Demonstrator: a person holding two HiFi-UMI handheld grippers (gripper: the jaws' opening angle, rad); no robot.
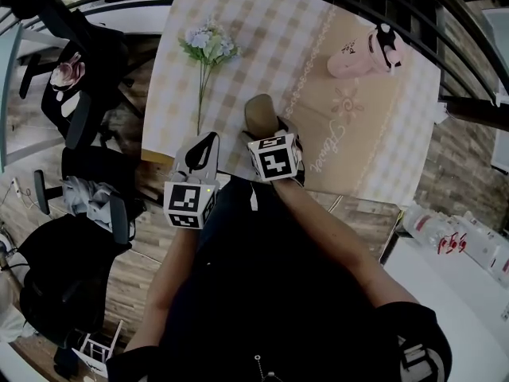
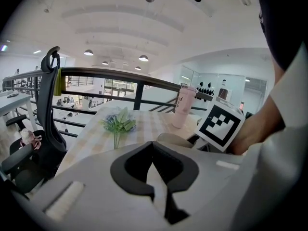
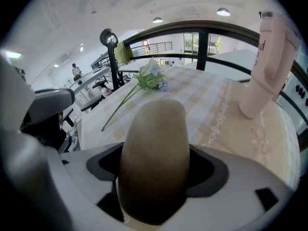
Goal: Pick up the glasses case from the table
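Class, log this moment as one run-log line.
right hand-held gripper: shut on glasses case | left hand-held gripper: shut, empty | lift off table: unclear

The head camera is looking steeply down from above the person onto the tabletop (image 1: 238, 54), taking in the left claw (image 1: 203, 146) and the right claw (image 1: 264, 130) at its near edge. The left claw's camera is riding low, facing across the tabletop toward the railing (image 2: 120, 73). The right claw's camera is sitting very near the glasses case (image 3: 154, 158), which is filling its foreground. All three views are sharing the flower (image 1: 205, 42) and the pink bottle (image 1: 362, 54).
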